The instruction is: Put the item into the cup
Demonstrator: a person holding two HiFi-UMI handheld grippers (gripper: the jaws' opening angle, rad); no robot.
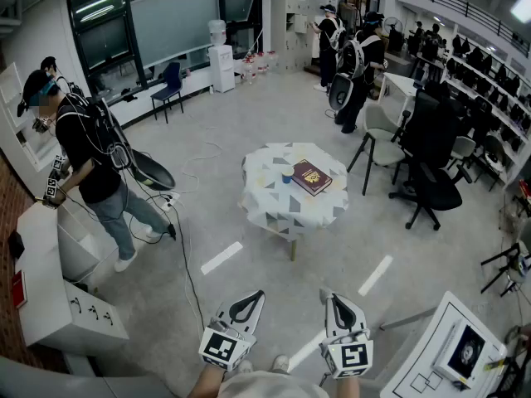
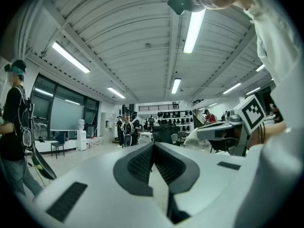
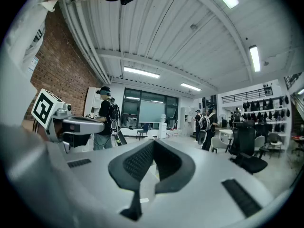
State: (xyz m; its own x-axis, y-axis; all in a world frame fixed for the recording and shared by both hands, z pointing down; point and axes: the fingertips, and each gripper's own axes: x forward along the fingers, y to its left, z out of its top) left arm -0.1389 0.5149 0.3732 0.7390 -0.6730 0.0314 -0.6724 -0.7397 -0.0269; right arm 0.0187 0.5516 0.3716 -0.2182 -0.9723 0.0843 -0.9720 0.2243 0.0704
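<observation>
A small blue cup and a dark red book lie on a low table with a patterned cloth, far ahead across the floor. My left gripper and right gripper are held low and close to me, well short of the table. Both are shut, tips touching, with nothing between them. In the left gripper view the left gripper points across the room; the right gripper view shows the right gripper the same way. The table shows in neither gripper view.
A person with a backpack stands at the left by a white cabinet. Cables trail over the floor. Office chairs stand right of the table. A white desk sits at the bottom right. More people stand at the back.
</observation>
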